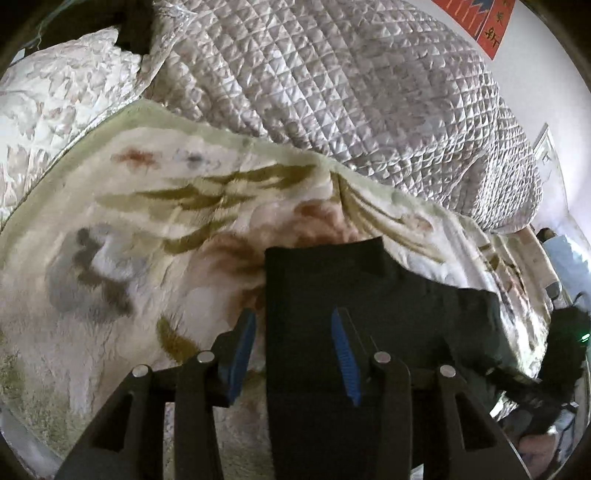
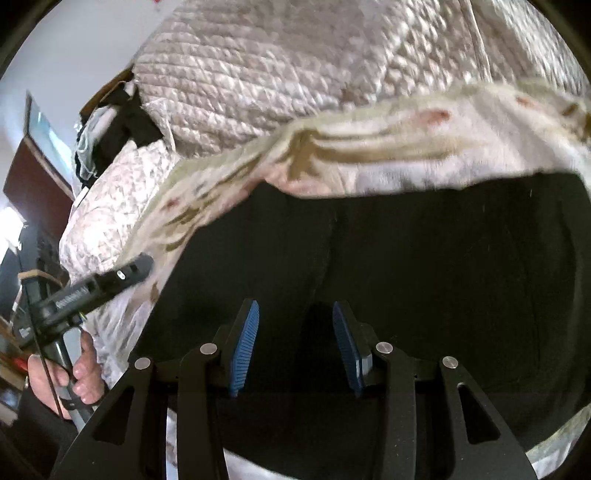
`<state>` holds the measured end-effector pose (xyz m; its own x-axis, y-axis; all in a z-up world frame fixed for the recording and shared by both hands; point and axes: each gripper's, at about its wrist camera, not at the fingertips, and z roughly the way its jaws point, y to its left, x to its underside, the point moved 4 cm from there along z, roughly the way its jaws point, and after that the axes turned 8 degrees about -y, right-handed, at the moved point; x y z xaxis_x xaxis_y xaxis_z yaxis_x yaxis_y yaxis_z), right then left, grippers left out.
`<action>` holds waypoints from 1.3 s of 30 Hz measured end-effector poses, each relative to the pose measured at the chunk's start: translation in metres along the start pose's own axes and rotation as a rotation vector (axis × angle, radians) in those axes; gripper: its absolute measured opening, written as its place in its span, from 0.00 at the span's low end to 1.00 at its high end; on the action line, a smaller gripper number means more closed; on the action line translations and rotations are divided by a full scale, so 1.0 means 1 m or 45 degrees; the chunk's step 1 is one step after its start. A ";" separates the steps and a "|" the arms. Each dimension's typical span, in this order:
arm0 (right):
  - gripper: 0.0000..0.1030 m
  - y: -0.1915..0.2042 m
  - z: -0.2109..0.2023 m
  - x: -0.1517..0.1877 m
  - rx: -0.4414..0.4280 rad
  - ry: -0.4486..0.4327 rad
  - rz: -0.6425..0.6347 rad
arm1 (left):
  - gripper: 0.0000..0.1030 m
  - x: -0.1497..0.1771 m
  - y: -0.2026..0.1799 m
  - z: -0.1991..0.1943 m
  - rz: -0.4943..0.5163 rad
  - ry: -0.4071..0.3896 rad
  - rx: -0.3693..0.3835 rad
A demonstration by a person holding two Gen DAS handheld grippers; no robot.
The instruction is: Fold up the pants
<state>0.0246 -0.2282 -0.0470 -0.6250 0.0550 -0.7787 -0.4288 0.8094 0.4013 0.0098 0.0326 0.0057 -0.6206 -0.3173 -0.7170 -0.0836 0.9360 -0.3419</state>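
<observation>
Black pants (image 1: 373,317) lie flat on a floral blanket (image 1: 147,240) on a bed. In the left wrist view my left gripper (image 1: 293,314) is open and straddles the pants' left edge, one blue pad over the blanket and the other over the cloth. Neither pad presses on anything. From the right wrist view the pants (image 2: 424,258) fill the lower half of the picture, and my right gripper (image 2: 295,306) hangs open above them with only dark cloth showing below the gap. The left gripper (image 2: 142,264) also shows there at the left, gripped by a hand (image 2: 83,373).
A bunched silvery quilt (image 1: 332,92) is heaped along the far side of the blanket (image 2: 369,155), with a pale pillow (image 1: 59,96) beside it. A wall with a red poster (image 1: 487,26) is at the back right. Dark furniture and clutter (image 2: 37,192) stand left of the bed.
</observation>
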 end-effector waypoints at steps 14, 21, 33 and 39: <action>0.27 0.017 0.030 -0.016 0.094 0.032 -0.161 | 0.39 -0.007 -0.016 0.035 0.054 0.070 0.047; 0.26 -0.001 0.065 -0.019 0.152 0.090 -0.123 | 0.39 -0.009 -0.013 0.070 -0.002 0.139 0.054; 0.27 0.020 0.024 0.000 0.164 0.048 -0.226 | 0.39 0.011 -0.030 0.029 0.123 0.056 0.010; 0.27 0.027 0.007 0.021 0.156 0.039 -0.270 | 0.39 0.033 -0.039 0.003 0.203 0.029 -0.058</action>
<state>0.0046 -0.2010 -0.0554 -0.5498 -0.1396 -0.8235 -0.4712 0.8659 0.1678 -0.0048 -0.0144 -0.0065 -0.6462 -0.1613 -0.7460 -0.0179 0.9804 -0.1964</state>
